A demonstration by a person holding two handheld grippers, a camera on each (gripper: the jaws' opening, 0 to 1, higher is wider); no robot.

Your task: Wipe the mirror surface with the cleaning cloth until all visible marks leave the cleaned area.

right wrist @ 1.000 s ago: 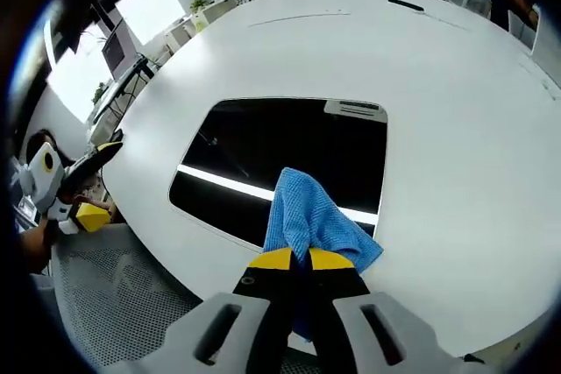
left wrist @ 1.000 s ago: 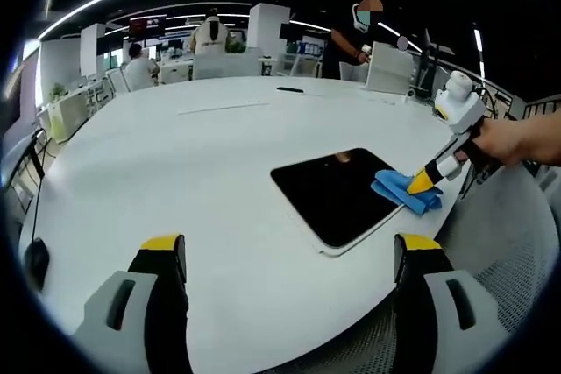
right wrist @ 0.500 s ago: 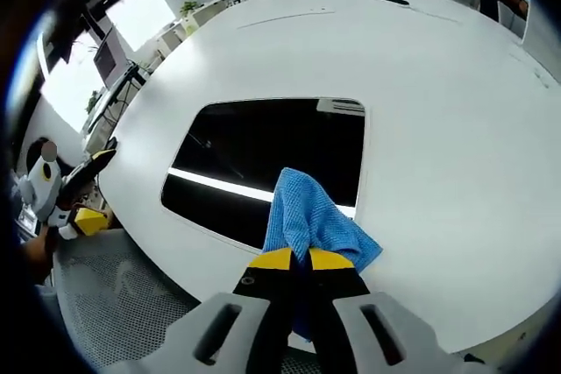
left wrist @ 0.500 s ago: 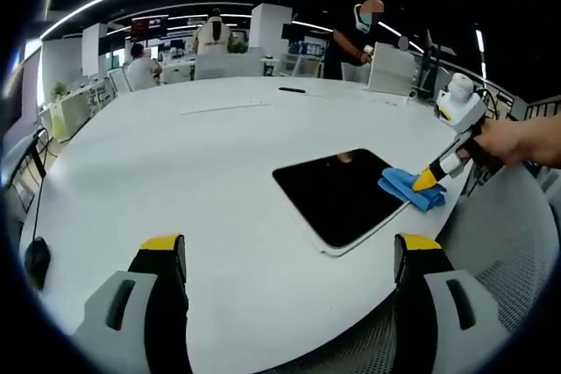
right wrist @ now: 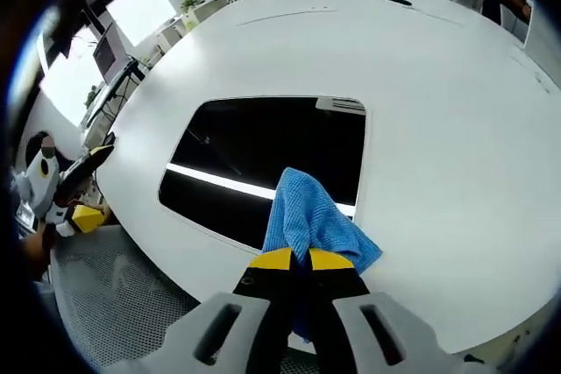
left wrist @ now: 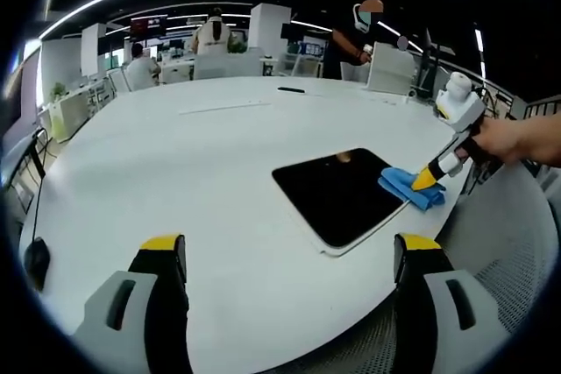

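Right gripper point(right wrist: 292, 258) clamped on blue cleaning cloth point(right wrist: 308, 221), jaws pinched together; cloth lies over near edge of dark mirror point(right wrist: 263, 155), partly on white round table point(right wrist: 456, 129); left gripper point(left wrist: 289, 256) holds nothing, 2 jaws spread wide above table near its edge, well apart from mirror point(left wrist: 337, 192); a hand point(left wrist: 517, 139) grips right gripper's handle.

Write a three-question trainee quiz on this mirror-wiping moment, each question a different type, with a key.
1. True or false: the left tongs grip the blue cloth.
2. Where does the cloth rest? A) centre of the mirror B) the mirror's edge nearest the right tongs C) a chair
3. Fill in: the mirror lies flat on a white ____.

Key: 1 false, the right tongs hold it; 2 B; 3 table.
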